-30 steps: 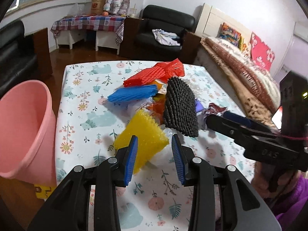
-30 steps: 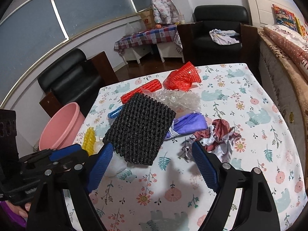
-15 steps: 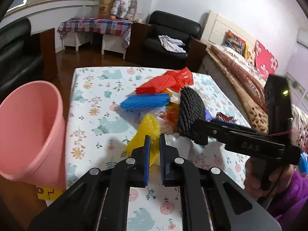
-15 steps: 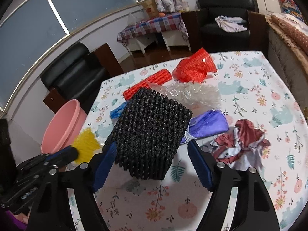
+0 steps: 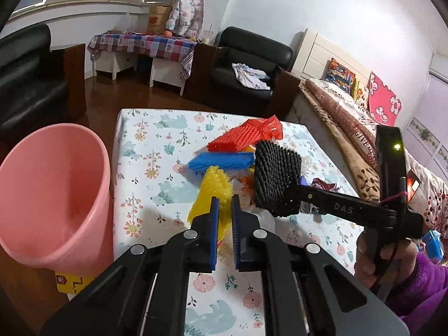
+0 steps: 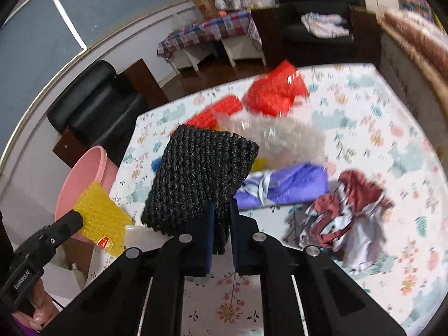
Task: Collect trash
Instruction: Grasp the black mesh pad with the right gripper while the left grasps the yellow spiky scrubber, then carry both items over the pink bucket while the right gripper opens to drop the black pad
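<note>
1. Left wrist view: the left gripper (image 5: 223,218) has its blue-padded fingers (image 5: 214,224) pinched on the lower edge of a yellow foam net sleeve (image 5: 210,196), which rises just ahead of the tips above the floral-cloth table (image 5: 145,145). A round pink plastic bucket (image 5: 53,190) stands left, beside the table edge. A blue foam net sleeve (image 5: 221,161) and a red foam net sleeve (image 5: 238,138) lie farther ahead.
2. Right wrist view: the right gripper (image 6: 222,225) is clamped on the near corner of a black foam net sleeve (image 6: 196,182), lifted clear of the table. A purple crumpled wrapper (image 6: 291,184) lies right of the tips.
</note>
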A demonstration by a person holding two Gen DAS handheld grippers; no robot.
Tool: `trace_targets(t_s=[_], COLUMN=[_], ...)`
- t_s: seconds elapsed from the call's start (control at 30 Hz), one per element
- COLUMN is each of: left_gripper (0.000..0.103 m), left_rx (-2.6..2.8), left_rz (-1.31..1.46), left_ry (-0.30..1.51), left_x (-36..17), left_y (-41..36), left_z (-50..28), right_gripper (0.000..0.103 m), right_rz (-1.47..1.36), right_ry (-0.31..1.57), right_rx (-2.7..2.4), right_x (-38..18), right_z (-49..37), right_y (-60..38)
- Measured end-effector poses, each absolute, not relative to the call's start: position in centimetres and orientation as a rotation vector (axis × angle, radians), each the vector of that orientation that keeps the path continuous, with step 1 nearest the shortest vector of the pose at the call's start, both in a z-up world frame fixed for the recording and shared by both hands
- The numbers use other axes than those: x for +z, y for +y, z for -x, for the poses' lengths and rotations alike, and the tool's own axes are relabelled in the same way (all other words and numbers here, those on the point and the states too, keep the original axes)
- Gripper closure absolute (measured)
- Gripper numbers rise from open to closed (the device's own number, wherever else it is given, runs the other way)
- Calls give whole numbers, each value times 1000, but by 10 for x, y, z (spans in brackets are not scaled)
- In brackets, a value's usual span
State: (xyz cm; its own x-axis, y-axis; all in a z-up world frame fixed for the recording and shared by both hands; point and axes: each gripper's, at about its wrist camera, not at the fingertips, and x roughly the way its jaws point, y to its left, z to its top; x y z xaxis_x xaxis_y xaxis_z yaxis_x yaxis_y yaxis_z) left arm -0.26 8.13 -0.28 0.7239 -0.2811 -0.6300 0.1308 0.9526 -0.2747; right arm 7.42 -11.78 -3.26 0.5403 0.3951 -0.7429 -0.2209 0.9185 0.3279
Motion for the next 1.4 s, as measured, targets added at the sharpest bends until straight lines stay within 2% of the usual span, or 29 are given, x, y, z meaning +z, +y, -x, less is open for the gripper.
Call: trace_targets(t_s=[0.4, 0.73, 1.1, 1.4], left_gripper=[95, 95, 95, 95], left_rx=[-170, -3, 166, 295], left_rz=[236, 278, 289, 264], left_ry=[598, 549, 577, 635], left_x=[36, 46, 32, 11], left_y=[116, 174, 223, 242], left_z=[17, 32, 25, 13], right_gripper=[94, 94, 94, 93], right_rz=[-54, 64, 173, 240], right_ry=[779, 718, 716, 801], right_rx=[408, 551, 682, 728], right_x=[30, 52, 48, 15], right_z=[-55, -62, -71, -84], right_y=[-79, 11, 116, 174])
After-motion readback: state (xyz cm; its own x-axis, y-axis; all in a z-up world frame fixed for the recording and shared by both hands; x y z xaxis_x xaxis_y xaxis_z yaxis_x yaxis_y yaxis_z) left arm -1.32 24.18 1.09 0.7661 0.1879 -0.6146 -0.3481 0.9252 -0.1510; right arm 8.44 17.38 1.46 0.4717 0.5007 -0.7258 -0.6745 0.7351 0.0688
